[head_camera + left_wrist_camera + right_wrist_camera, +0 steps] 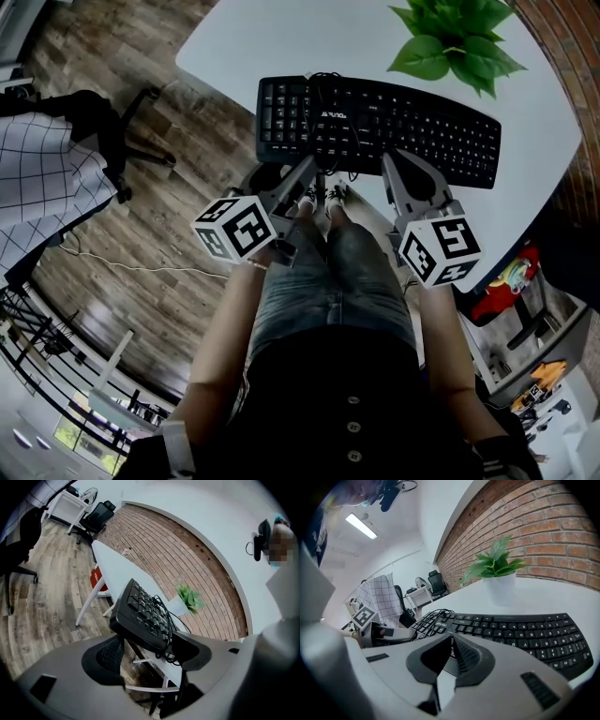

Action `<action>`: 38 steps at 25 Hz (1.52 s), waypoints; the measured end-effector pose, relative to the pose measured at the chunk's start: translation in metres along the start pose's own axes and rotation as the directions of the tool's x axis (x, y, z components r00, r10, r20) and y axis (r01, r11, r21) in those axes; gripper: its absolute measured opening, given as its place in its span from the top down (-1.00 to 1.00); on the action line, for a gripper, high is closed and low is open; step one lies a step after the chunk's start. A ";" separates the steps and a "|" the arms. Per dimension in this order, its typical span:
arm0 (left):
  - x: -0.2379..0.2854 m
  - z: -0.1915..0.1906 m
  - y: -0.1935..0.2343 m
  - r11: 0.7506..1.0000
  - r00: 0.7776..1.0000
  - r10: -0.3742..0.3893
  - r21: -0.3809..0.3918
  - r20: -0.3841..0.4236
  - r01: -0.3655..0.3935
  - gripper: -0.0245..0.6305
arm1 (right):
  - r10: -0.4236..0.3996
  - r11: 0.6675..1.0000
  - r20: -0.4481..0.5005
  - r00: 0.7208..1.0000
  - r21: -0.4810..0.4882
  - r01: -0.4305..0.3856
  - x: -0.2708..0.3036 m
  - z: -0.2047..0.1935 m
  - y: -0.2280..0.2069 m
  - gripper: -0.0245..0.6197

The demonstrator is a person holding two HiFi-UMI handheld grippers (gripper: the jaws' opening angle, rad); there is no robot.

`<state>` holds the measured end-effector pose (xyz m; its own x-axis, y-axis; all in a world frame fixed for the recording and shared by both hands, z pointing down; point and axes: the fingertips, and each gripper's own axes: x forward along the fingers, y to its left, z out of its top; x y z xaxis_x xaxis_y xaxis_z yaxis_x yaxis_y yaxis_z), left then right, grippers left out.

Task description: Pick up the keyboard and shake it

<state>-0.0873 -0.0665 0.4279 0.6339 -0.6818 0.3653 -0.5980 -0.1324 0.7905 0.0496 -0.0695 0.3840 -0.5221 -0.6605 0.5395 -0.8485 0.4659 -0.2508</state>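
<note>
At the top centre of the head view, one black keyboard (394,127) lies flat on the single white table (244,47), with its near edge at the table's edge. One dark cable (328,98) sits coiled on its left half. One green potted plant (455,37) stands on the table at the upper right, just behind the keyboard.

You hold two grippers, each with one marker cube, and both reach the keyboard's near edge from the middle of the frame. Your left gripper (309,173) meets the keyboard's left half. In the left gripper view its jaws are apart, with the keyboard's edge filling the gap between them, one jaw on each face, so they look clamped on it. Your right gripper (398,164) sits right of centre. In the right gripper view its jaw tips are together, holding nothing, right at the keyboard's front edge.
</note>
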 end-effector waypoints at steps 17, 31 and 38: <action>0.006 0.003 0.007 0.990 0.998 -0.044 -0.135 0.045 0.050 0.00 | -0.005 1.000 0.008 1.000 0.021 0.005 0.000 -0.003 -0.002 0.84; -0.003 0.005 0.011 0.989 0.998 -0.037 -0.144 0.058 0.045 0.00 | -0.004 1.000 0.008 1.000 0.023 0.003 0.002 -0.004 -0.002 0.84; -0.004 0.004 0.013 0.973 0.994 -0.085 -0.208 0.065 0.097 0.00 | 0.003 1.000 0.006 1.000 0.017 -0.003 0.003 -0.004 -0.001 0.84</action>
<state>-0.0993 -0.0687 0.4345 0.6491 -0.7134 0.2638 -0.4184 -0.0452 0.9071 0.0496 -0.0696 0.3893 -0.5253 -0.6624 0.5342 -0.8482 0.4579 -0.2662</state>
